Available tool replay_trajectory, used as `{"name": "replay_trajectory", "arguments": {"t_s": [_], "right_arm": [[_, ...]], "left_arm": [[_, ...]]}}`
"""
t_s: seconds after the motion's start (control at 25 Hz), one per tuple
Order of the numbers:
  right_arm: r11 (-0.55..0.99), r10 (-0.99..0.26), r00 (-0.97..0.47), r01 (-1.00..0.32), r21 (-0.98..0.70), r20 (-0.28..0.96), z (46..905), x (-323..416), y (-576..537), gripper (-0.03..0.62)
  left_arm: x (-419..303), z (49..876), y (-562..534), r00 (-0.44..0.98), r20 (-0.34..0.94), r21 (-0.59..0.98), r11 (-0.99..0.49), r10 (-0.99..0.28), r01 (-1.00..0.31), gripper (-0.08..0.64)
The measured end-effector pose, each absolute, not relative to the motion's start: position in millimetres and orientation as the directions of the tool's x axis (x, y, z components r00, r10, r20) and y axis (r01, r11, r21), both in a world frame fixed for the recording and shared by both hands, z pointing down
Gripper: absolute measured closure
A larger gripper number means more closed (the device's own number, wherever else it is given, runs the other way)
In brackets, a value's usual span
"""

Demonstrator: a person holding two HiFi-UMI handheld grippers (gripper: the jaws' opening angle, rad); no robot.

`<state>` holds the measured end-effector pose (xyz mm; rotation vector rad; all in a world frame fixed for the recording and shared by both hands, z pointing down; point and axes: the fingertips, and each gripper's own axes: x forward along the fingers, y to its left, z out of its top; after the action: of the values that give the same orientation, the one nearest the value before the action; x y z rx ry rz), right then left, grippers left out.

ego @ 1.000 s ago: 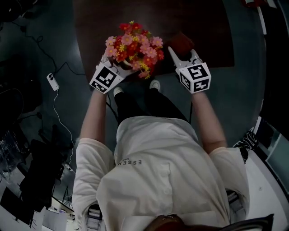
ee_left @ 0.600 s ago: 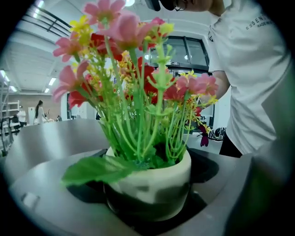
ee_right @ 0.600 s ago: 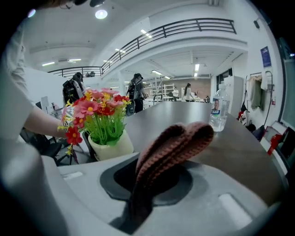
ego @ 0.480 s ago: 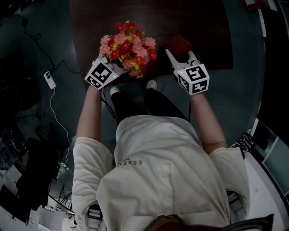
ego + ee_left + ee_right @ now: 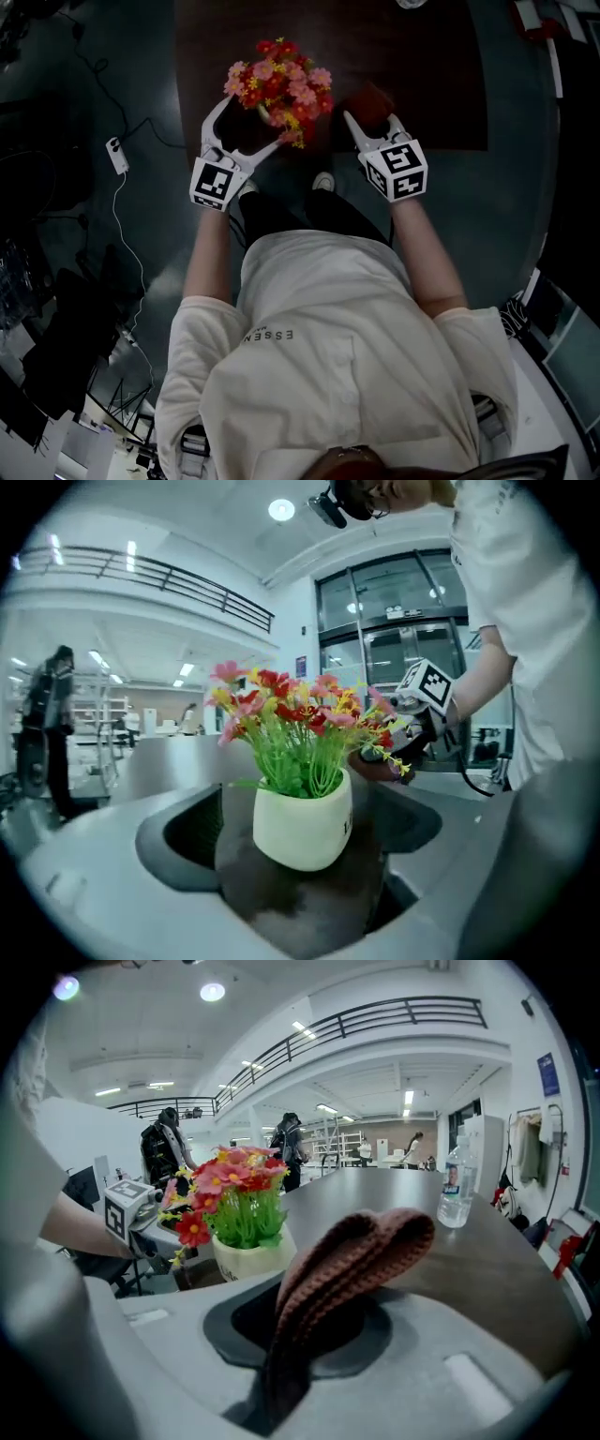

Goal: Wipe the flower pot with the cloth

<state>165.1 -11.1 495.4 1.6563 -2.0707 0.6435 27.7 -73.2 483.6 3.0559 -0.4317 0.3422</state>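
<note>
**Item 1, left gripper (image 5: pixel 249 123).** Fingers released and spread wide to either side of the white flower pot (image 5: pixel 302 829). Its own view shows neither one touching the pot.

**Item 2, flower pot.** Upright on the dark tabletop (image 5: pixel 412 75), near my edge, filled with pink, red and yellow artificial flowers (image 5: pixel 278 82).

**Item 3, right gripper (image 5: pixel 372 120).** Fingers clenched on a brown knitted cloth (image 5: pixel 347 1260). Its folded loop stands proud, just right of the pot and apart from it.

**Item 4, step in hand (my judgement).** Carry the cloth to the pot. I should first close the left fingers low on the wall, under the blooms, to steady it. Then press the fold flat and sweep round, clear of the stems.

**Item 5, change.** Half a second ago the left gripper sat tight under the bouquet with its fingers hidden. Now it is drawn back with the fingers showing and open. The right gripper is much as it was.
</note>
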Motion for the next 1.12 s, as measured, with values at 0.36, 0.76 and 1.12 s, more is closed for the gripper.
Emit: {"name": "replay_trajectory", "arguments": {"t_s": [0.36, 0.76, 1.12], "right_arm": [[0.215, -0.811, -0.223, -0.973, -0.079, 0.541, 479, 142, 20, 0.546], [0.169, -0.879, -0.140, -0.985, 0.024, 0.455, 437, 115, 86, 0.548], [0.173, -0.904, -0.116, -0.979, 0.104, 0.411, 412, 36, 166, 0.548]], "left_arm": [[-7, 425, -49, 0.808, 0.144, -0.057, -0.820, -0.571, -0.570, 0.475], [-40, 367, 28, 0.820, 0.089, 0.048, -0.820, -0.566, -0.571, 0.545], [-107, 339, 113, 0.838, 0.026, 0.005, -0.838, -0.545, -0.545, 0.545]]}}
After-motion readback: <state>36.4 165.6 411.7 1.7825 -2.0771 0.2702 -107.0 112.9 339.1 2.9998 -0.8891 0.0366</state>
